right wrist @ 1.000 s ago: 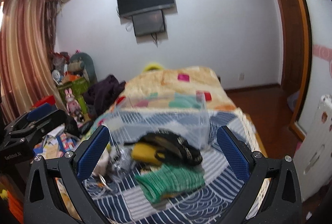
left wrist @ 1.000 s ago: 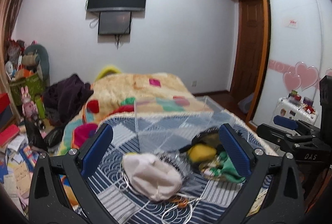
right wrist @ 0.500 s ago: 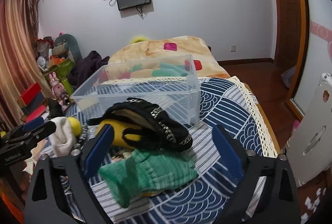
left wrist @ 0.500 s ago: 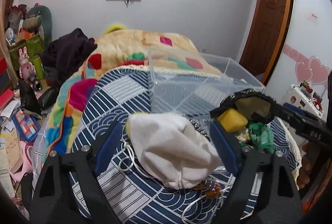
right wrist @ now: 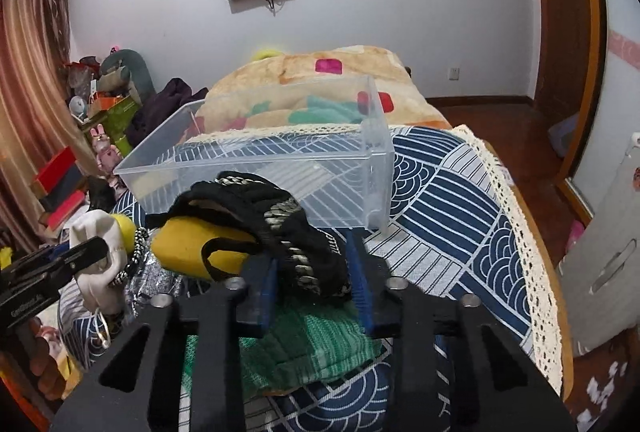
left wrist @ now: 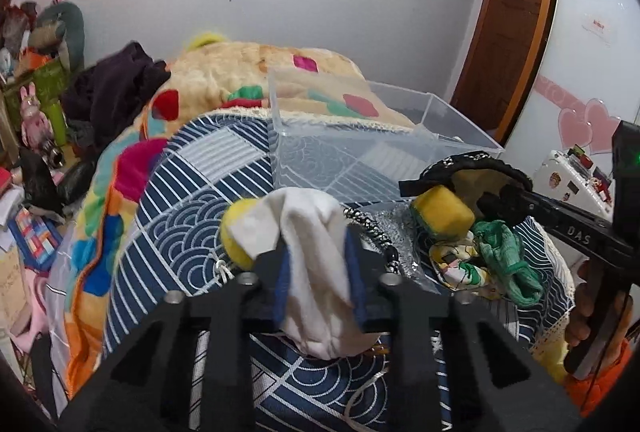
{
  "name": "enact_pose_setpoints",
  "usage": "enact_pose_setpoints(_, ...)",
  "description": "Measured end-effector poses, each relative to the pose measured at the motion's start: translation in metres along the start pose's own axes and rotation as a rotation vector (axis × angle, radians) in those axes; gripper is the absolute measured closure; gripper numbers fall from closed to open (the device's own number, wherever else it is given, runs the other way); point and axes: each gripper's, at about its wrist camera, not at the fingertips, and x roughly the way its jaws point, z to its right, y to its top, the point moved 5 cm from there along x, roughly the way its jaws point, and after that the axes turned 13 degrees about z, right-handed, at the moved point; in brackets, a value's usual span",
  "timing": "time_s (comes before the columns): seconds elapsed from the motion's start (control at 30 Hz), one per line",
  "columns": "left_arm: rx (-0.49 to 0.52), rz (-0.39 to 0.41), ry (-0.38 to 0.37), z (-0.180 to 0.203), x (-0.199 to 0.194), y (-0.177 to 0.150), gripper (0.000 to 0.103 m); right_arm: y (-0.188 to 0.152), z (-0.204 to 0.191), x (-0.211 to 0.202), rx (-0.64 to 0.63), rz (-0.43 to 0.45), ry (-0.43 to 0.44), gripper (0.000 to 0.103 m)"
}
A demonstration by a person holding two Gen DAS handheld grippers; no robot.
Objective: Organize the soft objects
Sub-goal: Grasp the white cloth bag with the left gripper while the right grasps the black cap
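My left gripper (left wrist: 318,272) is shut on a white cloth pouch (left wrist: 308,232) with a yellow ball part (left wrist: 234,232) beside it, on the blue patterned bedspread. My right gripper (right wrist: 314,286) is shut on a black chain-trimmed cloth (right wrist: 276,216) that wraps a yellow sponge (right wrist: 188,246); this cloth also shows in the left wrist view (left wrist: 468,166). A green knit cloth (right wrist: 296,344) lies under the right gripper. A clear plastic bin (right wrist: 280,168) stands just beyond, open and holding nothing.
A silver glitter bag (left wrist: 394,232) and a printed cloth (left wrist: 460,264) lie between the grippers. A colourful blanket (left wrist: 256,72) covers the far bed. Toys and boxes (right wrist: 64,168) crowd the floor at left. A white cabinet (right wrist: 608,264) stands at right.
Both grippers moved forward and down and closed: the left on the white pouch, the right on the black cloth. The black cloth and the sponge now sit raised off the bedspread.
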Motion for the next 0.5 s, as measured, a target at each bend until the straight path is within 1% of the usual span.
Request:
enact_pose_setpoints(0.1, 0.031, 0.057, 0.019, 0.003, -0.011, 0.007, 0.086, 0.003, -0.001, -0.010, 0.002, 0.032, -0.002, 0.086)
enact_pose_setpoints(0.27, 0.022, 0.119, -0.007, 0.005, -0.029, 0.024, 0.086, 0.017, 0.000, -0.025, 0.009, 0.095, 0.001, 0.087)
enact_pose_setpoints(0.37, 0.009, 0.139, -0.028, 0.004, -0.033, 0.035, 0.086, 0.029, -0.002, -0.035, 0.013, 0.143, 0.006, 0.087)
enact_pose_setpoints(0.5, -0.011, 0.169, -0.054, 0.004, -0.037, 0.052, 0.086, 0.041, -0.005, -0.041, 0.003, 0.185, 0.002, 0.087)
